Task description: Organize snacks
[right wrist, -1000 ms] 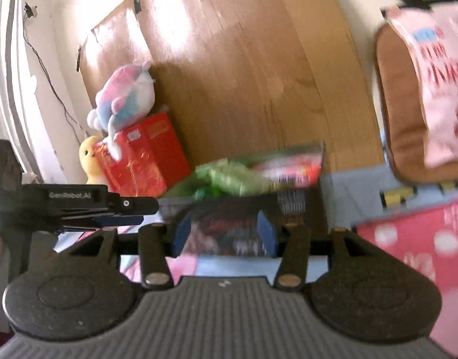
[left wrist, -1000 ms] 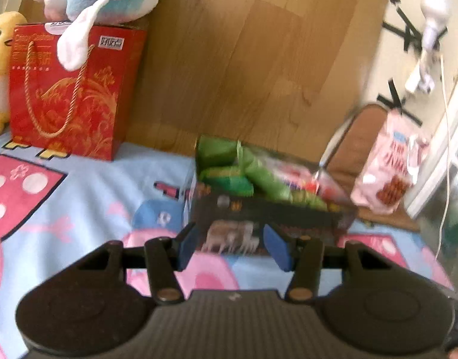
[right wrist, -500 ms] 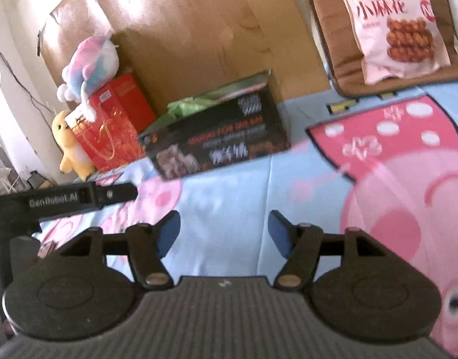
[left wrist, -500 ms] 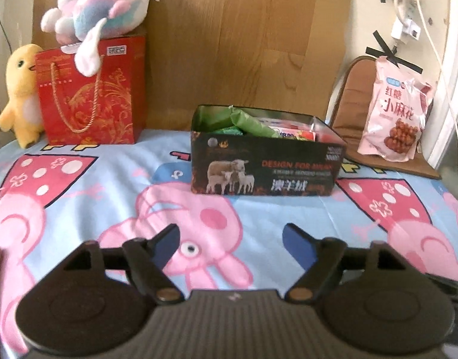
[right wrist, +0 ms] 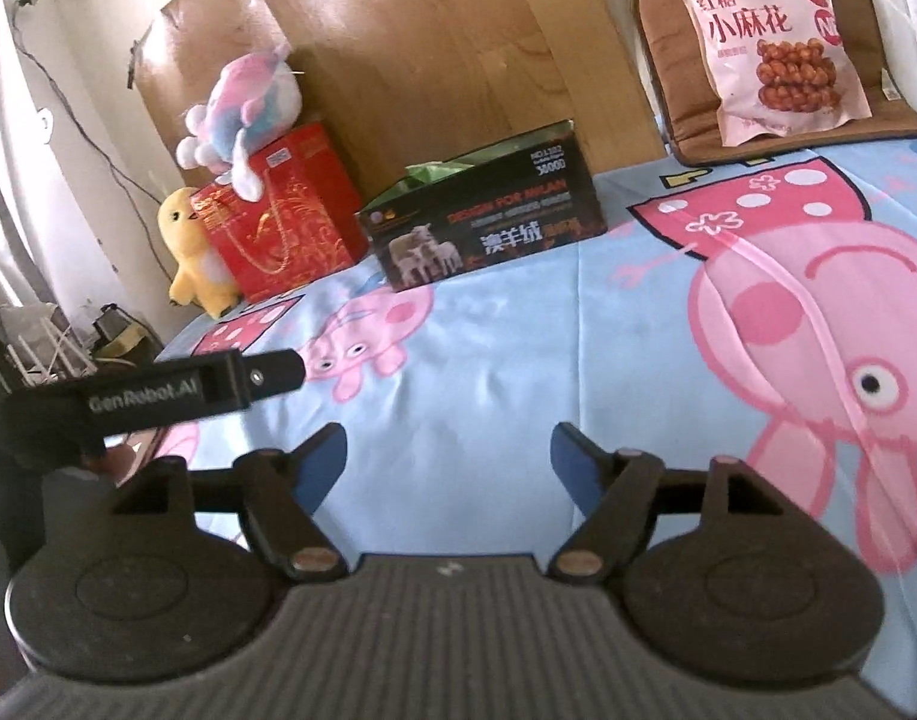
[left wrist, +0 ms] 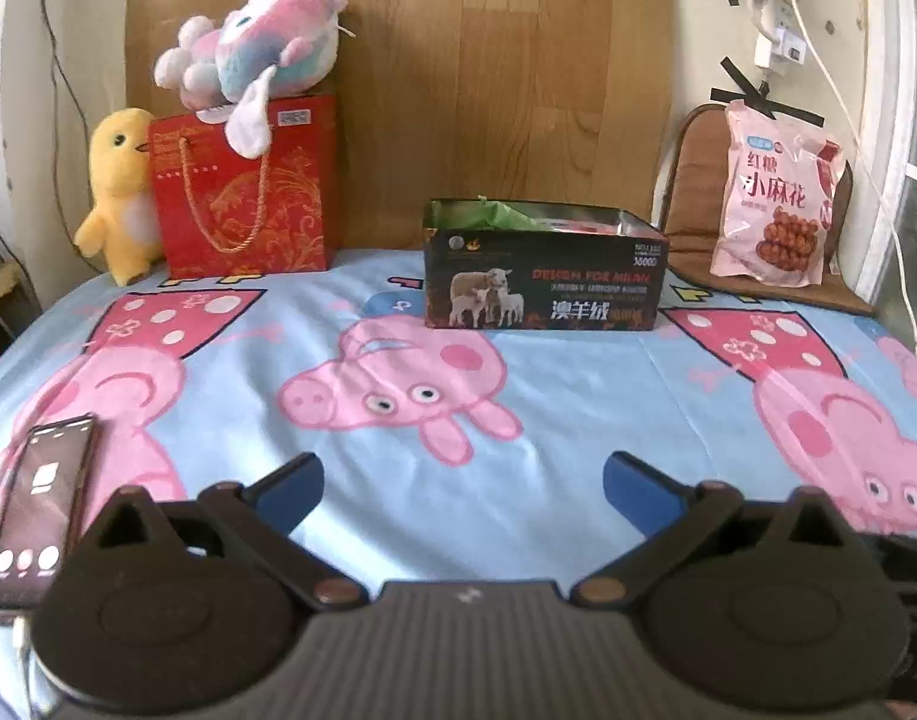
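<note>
A dark open-top box [left wrist: 545,267] printed with sheep stands on the pig-pattern sheet, with green and red snack packets [left wrist: 500,213] inside it. The same box [right wrist: 488,228] sits far ahead in the right wrist view. A pink snack bag [left wrist: 776,192] leans on a brown cushion at the back right, also the pink bag [right wrist: 770,36]. My left gripper [left wrist: 463,489] hovers over the sheet well short of the box, jaws opening with nothing between them. My right gripper [right wrist: 449,462] is likewise opening and empty. The left gripper's black body [right wrist: 158,390] shows at the left of the right wrist view.
A red gift bag [left wrist: 242,192] with a pastel plush [left wrist: 260,60] on top stands at the back left, a yellow chick plush [left wrist: 122,192] beside it. A phone [left wrist: 38,510] lies on the sheet at the near left. A wooden board [left wrist: 494,78] backs the bed.
Both grippers pulled back from the box, which was close between their fingers and now stands far ahead. Both sets of jaws spread wider. The phone came into the left wrist view.
</note>
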### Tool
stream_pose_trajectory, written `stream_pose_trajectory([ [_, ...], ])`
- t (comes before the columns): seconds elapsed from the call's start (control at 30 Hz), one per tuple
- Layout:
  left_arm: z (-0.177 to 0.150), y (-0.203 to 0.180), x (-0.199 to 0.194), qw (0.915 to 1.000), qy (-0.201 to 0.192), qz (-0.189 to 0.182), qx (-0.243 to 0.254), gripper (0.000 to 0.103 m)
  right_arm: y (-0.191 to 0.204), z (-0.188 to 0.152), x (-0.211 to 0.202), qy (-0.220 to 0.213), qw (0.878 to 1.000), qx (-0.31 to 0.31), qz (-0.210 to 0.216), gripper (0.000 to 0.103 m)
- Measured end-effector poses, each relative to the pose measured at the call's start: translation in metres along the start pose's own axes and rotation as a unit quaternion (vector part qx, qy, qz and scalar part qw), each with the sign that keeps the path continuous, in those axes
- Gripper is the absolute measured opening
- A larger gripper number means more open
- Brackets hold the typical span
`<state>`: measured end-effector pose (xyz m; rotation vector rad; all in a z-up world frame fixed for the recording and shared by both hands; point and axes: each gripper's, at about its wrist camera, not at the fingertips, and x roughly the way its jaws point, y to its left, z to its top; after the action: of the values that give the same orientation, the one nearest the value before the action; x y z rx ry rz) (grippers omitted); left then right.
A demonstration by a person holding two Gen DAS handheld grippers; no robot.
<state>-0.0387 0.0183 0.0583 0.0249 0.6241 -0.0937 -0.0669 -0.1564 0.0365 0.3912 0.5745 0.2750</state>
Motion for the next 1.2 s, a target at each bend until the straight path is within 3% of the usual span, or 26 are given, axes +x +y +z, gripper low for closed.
stream_pose_trajectory([
  [0.13, -0.002, -0.001, -0.011, 0.9999, -0.009, 0.004, 0.000, 0.103, 0.006, -0.001, -0.010, -0.013, 1.000, 0.000, -0.001, 0.088],
  [0.33, -0.001, -0.006, -0.017, 0.9995, -0.021, 0.024, -0.005, 0.103, 0.007, -0.008, -0.015, -0.006, 1.000, -0.005, -0.010, 0.095],
  [0.67, -0.009, -0.006, -0.036, 0.9968, -0.063, 0.046, -0.015, 0.103, 0.008, -0.014, -0.024, -0.004, 1.000, -0.008, -0.016, 0.097],
  [1.2, -0.015, -0.013, -0.031, 0.9997, -0.015, 0.019, -0.010, 0.103, 0.006, -0.014, -0.025, -0.010, 0.999, 0.001, -0.040, 0.100],
])
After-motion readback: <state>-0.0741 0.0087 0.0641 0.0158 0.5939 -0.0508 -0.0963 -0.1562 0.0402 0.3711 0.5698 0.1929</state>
